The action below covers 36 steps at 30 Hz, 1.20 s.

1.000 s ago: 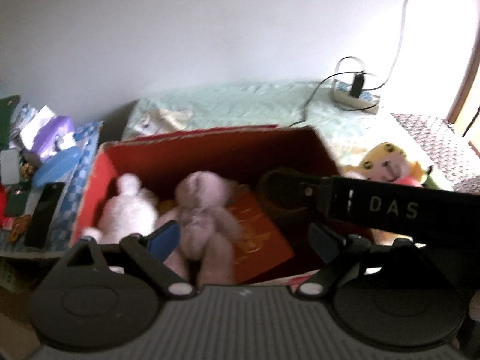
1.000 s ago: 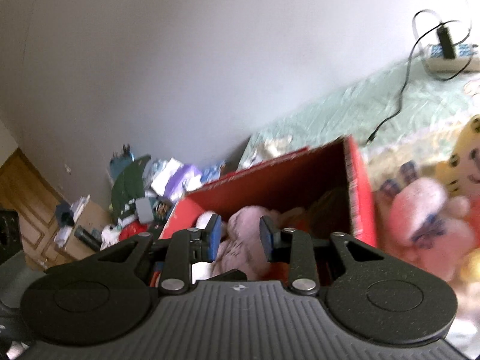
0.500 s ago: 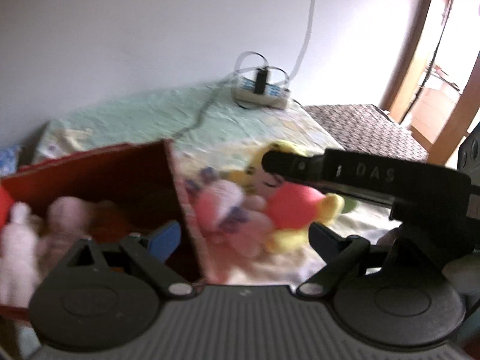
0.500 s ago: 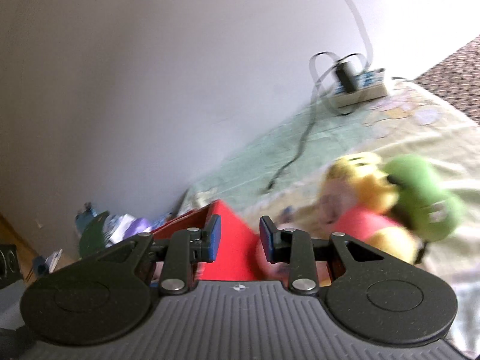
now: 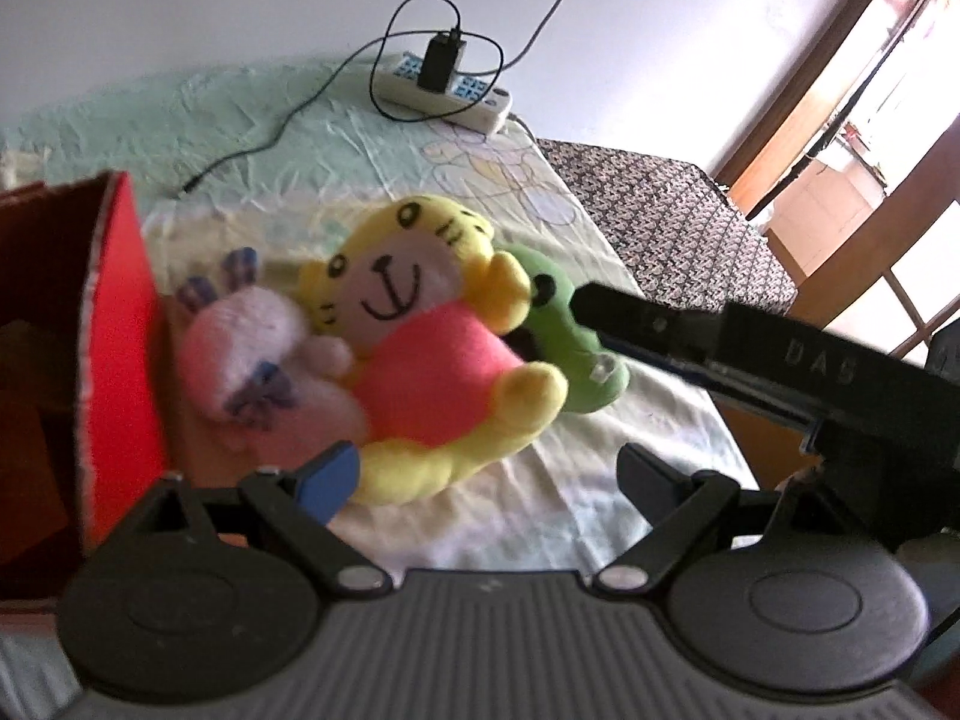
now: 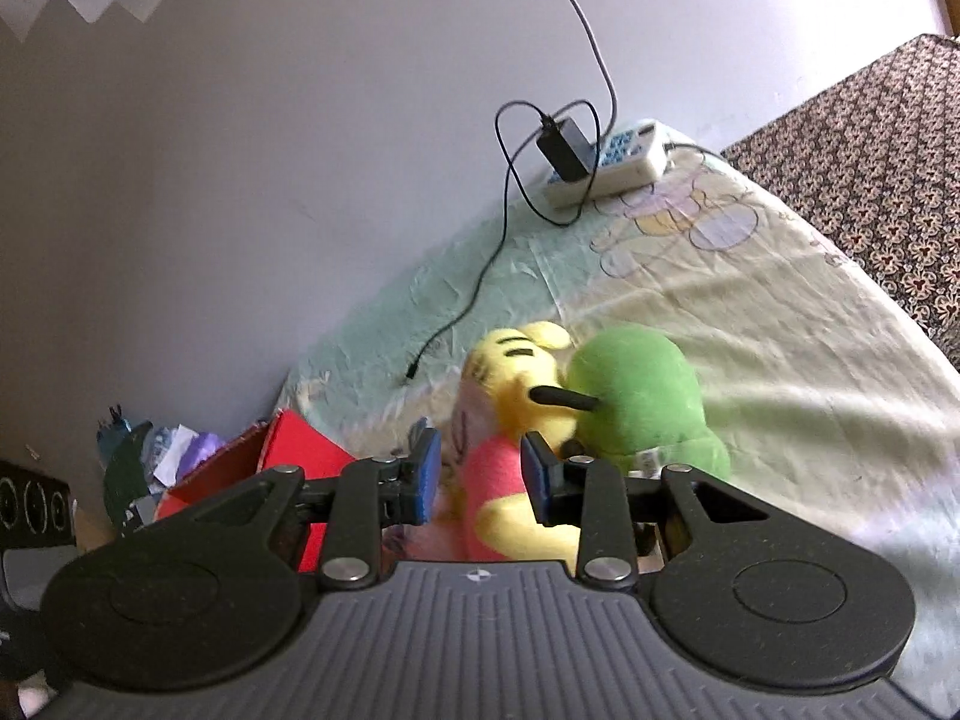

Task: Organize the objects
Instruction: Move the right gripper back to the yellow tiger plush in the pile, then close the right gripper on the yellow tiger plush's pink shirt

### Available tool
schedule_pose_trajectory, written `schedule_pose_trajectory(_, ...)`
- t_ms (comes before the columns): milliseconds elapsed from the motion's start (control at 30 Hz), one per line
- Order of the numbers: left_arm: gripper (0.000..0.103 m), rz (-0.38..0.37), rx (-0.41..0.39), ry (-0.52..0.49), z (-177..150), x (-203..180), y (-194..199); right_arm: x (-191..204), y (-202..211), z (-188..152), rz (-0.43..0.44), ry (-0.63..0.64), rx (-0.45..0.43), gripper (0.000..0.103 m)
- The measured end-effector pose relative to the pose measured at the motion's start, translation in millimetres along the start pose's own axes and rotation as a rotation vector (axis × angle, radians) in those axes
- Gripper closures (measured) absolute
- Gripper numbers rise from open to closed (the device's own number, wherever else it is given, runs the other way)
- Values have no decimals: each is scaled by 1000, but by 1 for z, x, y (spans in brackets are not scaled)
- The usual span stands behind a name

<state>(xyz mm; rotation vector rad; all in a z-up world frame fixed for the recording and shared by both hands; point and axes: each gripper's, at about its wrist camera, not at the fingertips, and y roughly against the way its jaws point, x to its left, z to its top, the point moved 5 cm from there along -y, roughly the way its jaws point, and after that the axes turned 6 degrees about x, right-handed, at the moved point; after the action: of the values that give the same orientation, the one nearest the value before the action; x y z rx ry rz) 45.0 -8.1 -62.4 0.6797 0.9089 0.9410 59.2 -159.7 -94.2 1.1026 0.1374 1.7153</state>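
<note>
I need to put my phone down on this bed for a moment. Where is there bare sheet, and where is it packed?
Bare sheet lies between the green plush and the power strip, bounded by the patterned mattress edge. Another patch sits below the yellow tiger plush. It is crowded where the pink bunny plush presses between the tiger and the red box.

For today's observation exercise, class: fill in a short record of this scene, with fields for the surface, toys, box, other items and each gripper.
surface: pale printed bedsheet
toys: yellow tiger plush, pink bunny plush and green plush, huddled together on the sheet
box: red box, left of the toys
other items: white power strip with black charger, by the wall
left gripper: open, empty
right gripper: open, empty, near the tiger
</note>
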Motion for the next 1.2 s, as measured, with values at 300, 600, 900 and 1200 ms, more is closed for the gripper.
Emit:
schedule_pose_trajectory(300, 11, 17, 32, 46, 12, 0, -33, -9, -23, 8, -7, 53, 95, 64)
schedule_pose_trajectory(600, 11, 33, 62, 62, 21, 6, -57, -8, -59, 16, -45, 131, 179, 61)
schedule_pose_trajectory(900, 8, 36, 109, 81, 28, 15, -85, -4, -88, 16, -64, 218, 219, 46)
schedule_pose_trajectory(1200, 6, 9, 112, 89, 28, 20, -92, -8, -91, 15, -17, 227, 248, 64)
